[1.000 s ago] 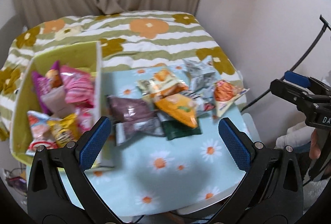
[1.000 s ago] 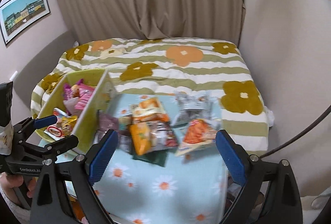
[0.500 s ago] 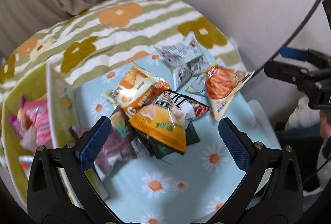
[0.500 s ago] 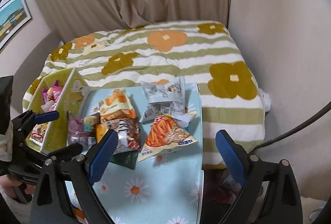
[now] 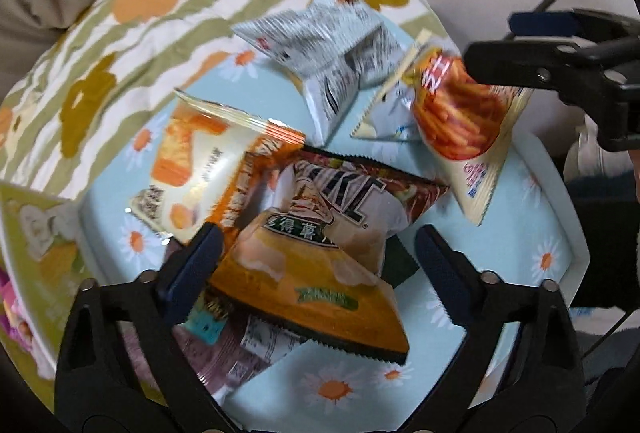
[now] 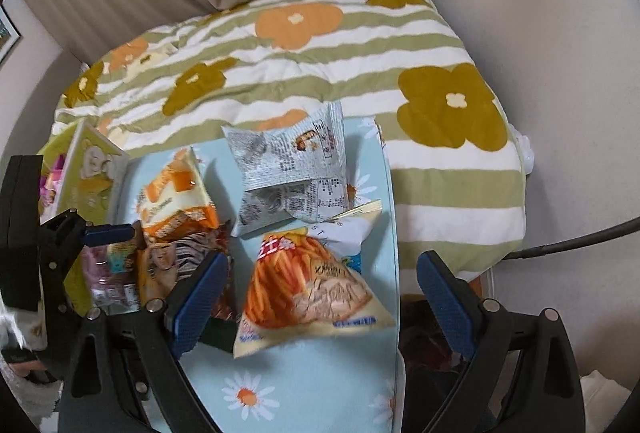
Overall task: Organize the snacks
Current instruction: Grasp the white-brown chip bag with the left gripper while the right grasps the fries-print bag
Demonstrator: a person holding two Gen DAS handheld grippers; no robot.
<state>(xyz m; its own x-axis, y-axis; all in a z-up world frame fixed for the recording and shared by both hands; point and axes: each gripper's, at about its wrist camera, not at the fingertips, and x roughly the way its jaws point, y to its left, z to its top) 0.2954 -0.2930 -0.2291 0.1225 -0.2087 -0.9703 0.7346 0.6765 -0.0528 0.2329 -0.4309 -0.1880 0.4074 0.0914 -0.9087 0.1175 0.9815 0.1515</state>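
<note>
Several snack bags lie heaped on a small table with a light blue daisy cloth [image 5: 532, 217]. My left gripper [image 5: 316, 265] is open, low over an orange bag [image 5: 316, 285] that lies on a brown and white bag [image 5: 352, 193]. My right gripper [image 6: 320, 293] is open, just above a bag of orange sticks [image 6: 308, 289], which also shows in the left wrist view [image 5: 460, 121]. A grey newsprint bag [image 6: 296, 157] and an orange and white bag [image 6: 176, 193] lie further back. A purple bag [image 5: 240, 357] lies under the heap.
A yellow-green box [image 6: 92, 169] with several snacks in it stands at the table's left edge. A bed with a green-striped flower quilt [image 6: 320, 73] lies behind the table. A wall is close on the right, and a black cable [image 6: 568, 241] runs there.
Both grippers have dropped down and forward toward the snack heap. The left now hovers over the orange bag, the right over the orange-sticks bag. Both stay open.
</note>
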